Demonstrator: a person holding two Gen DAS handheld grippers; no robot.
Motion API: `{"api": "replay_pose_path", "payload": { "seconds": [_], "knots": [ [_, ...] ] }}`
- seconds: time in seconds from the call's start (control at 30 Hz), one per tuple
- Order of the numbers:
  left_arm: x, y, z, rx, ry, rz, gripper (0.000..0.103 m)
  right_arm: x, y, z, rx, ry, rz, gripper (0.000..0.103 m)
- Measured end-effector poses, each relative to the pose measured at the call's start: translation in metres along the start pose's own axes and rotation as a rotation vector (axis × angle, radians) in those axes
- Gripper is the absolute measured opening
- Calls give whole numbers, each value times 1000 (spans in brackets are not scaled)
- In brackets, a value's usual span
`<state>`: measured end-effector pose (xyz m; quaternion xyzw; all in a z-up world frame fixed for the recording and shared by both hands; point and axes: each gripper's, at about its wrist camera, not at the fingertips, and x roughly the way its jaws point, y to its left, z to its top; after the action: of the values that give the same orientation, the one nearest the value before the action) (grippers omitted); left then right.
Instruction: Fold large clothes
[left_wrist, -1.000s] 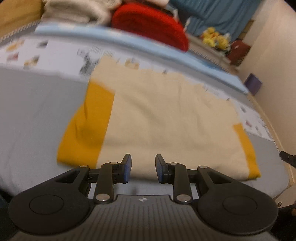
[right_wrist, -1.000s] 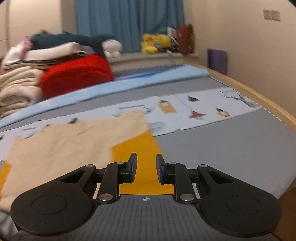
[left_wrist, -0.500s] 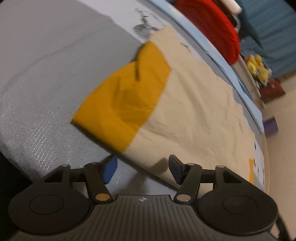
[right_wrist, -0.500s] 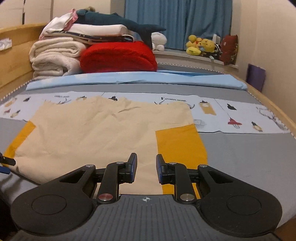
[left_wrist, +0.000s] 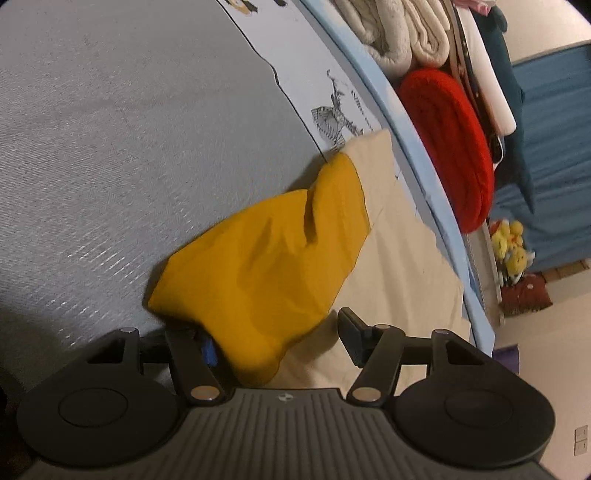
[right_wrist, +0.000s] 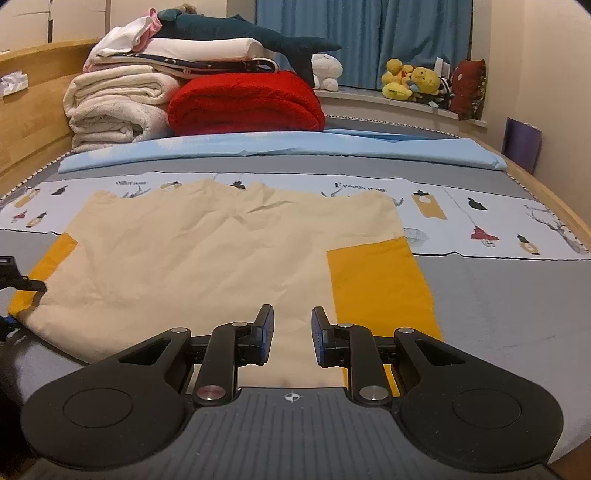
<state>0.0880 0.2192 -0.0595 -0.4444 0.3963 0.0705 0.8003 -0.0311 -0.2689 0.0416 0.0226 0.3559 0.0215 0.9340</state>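
At the far left, the left gripper (left_wrist: 275, 341) stands with its jaws spread wide around the near corner of the mustard sleeve (left_wrist: 266, 269) — one finger is under the bunched yellow cloth, the other lies out on the cream side, and nothing is pinched yet. The sleeve is rucked and partly lifted over that lower finger, so this looks like the moment of taking hold before a fold, not the fold itself. The garment, a cream shirt (right_wrist: 207, 258) with a yellow sleeve on each side, lies spread flat on the grey bedspread (right_wrist: 517, 302), its far edge reaching onto the printed white strip (right_wrist: 480, 206) across the bed. Moving right, the right gripper (right_wrist: 292, 339) hovers over the near hem, close to where cream meets the right sleeve (right_wrist: 380, 284); its jaws are parted by a narrow gap and hold nothing, and whether its tips touch the cloth cannot be told. Beyond, a red blanket (right_wrist: 243, 103) and a stack of pale towels (right_wrist: 114, 107) sit at the head of the bed, well apart from the work. The next move, I judge, calls for the left jaws to close on the sleeve corner — catching both layers if possible — and for the right to grip its own side, so the sleeves can be carried inward over the body evenly.
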Motion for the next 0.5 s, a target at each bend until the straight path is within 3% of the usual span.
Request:
{"api": "replay_pose_path", "payload": {
  "seconds": [0.13,0.37,0.5],
  "knots": [
    [0,-3,-3,28,-19,3,24,1,8,0,-5,1,25,23],
    [-54,-42,3,170,-76,-26,12,2,39,9,-17,-3,89,23],
    [-106,-66,10,346,-93,34,11,2,68,19,-20,-21,151,23]
  ]
}}
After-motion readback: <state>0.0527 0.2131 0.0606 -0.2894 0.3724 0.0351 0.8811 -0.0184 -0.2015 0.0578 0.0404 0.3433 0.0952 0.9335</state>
